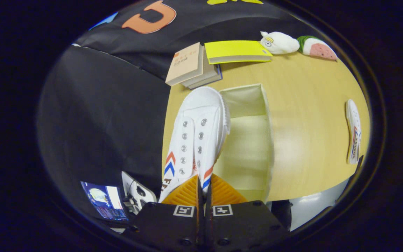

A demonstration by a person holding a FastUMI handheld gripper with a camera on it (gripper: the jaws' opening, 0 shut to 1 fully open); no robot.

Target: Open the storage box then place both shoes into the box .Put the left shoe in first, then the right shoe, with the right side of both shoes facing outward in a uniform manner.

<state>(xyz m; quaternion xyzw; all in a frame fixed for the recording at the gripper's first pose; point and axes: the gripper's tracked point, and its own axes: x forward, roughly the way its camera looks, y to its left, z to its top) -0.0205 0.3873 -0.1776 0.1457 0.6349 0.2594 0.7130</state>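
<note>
While carrying first shoe (197,140) heel-pinched, gripper (204,190) fingers closing tight on it, am holding toe over open storage box (268,140) left rim for lowering; second shoe (353,131) lying right of box.

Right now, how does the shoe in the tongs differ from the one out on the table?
The held shoe hangs pinched in the tongs, eyelets up, above the open storage box. The far shoe lies on its side on the table, untouched. Both are white with red-blue stripes.
</note>
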